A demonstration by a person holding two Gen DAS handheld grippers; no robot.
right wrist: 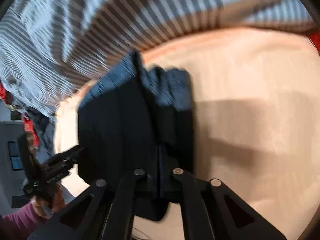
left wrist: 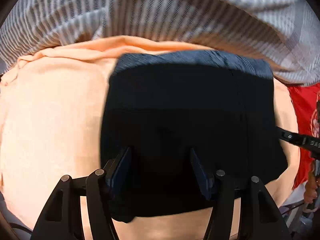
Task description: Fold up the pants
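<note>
The dark pants (left wrist: 180, 110) lie folded into a compact rectangle on a peach cloth (left wrist: 50, 120), with a lighter blue-grey band along the far edge. My left gripper (left wrist: 161, 156) hovers over the near half, open, with only the flat fabric below it. From the right, my right gripper (left wrist: 280, 132) reaches the pants' right edge. In the right wrist view the pants (right wrist: 120, 120) show a raised crease running down to my right gripper (right wrist: 159, 150), which is shut with its tips against the dark cloth. I cannot tell whether fabric is pinched. The left gripper (right wrist: 78, 152) appears blurred at the left edge.
A grey-and-white striped fabric (left wrist: 160, 10) lies bunched behind the peach cloth. A red cloth (left wrist: 304, 104) sits at the right. A hand (right wrist: 46, 200) in a purple sleeve (right wrist: 18, 220) holds the left gripper. A grey garment (right wrist: 46, 132) hangs at the left.
</note>
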